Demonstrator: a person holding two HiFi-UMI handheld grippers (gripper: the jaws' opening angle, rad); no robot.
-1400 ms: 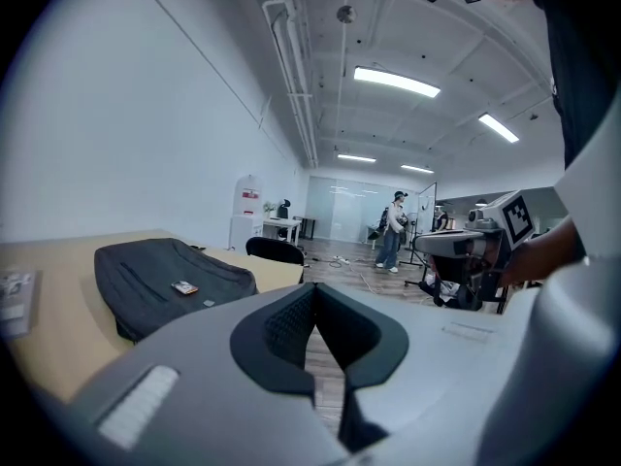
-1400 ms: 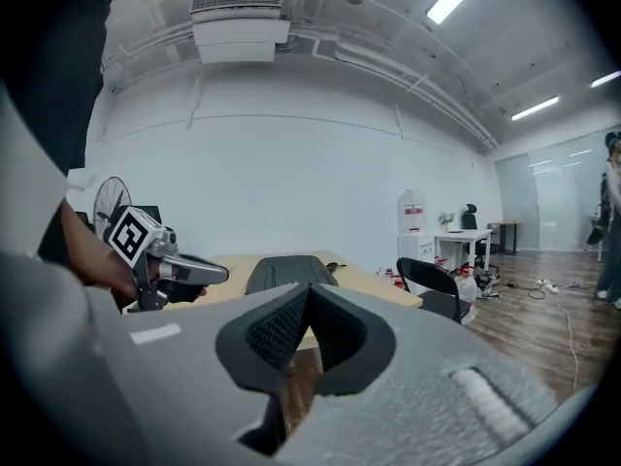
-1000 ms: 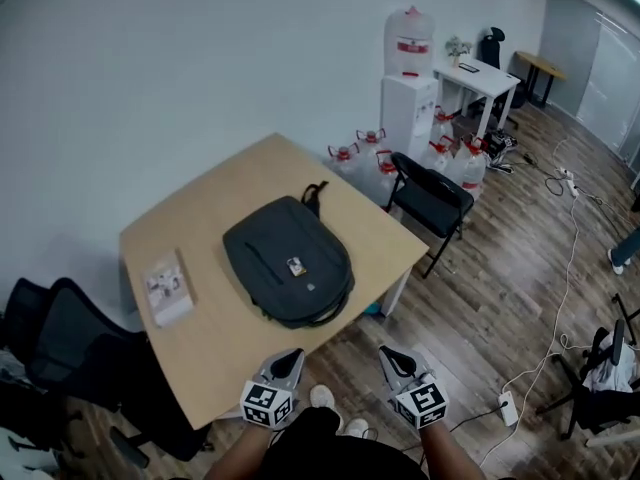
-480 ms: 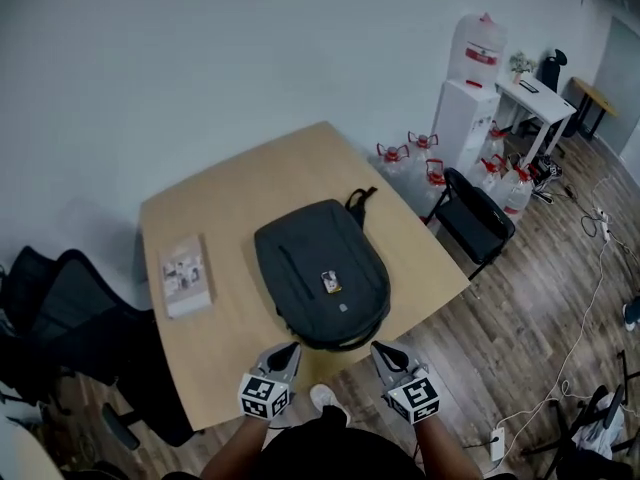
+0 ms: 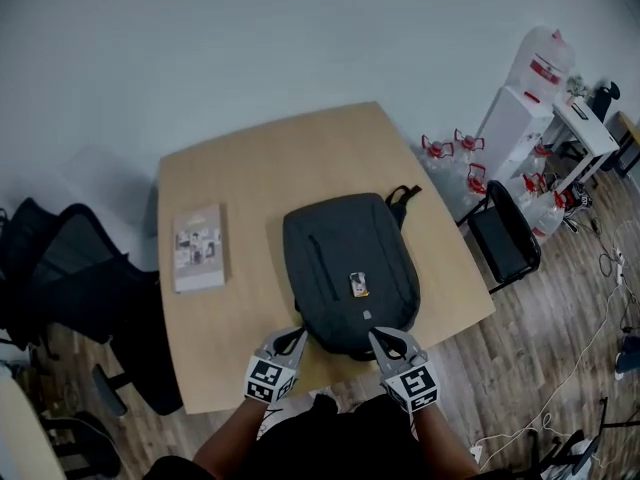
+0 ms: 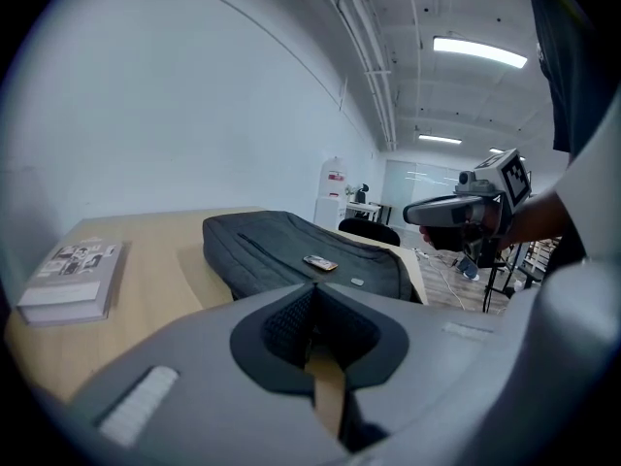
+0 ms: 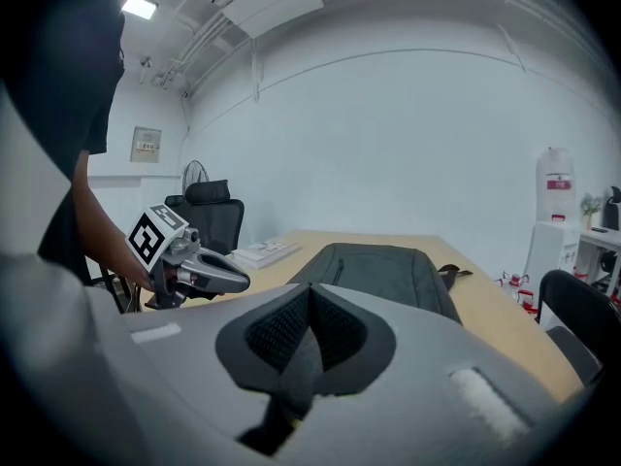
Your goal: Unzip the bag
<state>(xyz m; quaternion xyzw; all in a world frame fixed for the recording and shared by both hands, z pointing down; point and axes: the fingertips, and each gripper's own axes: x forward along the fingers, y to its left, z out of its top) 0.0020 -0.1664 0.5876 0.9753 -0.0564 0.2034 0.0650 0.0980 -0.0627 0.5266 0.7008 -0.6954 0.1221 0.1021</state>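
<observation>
A book [image 5: 199, 247] is lying on the bench [image 5: 250, 163], left of the bag [image 5: 348, 268]. You are holding the left gripper [image 5: 296, 336] just beside the bag's near-left edge, its fingers together on nothing. The dark bag is lying flat, apparently still zipped. You are holding the right gripper [image 5: 380, 338] just beside its near-right edge, fingers also together, empty. This looks like the approach; next, one gripper needs opening to pinch a zip pull, not yet discernible.
</observation>
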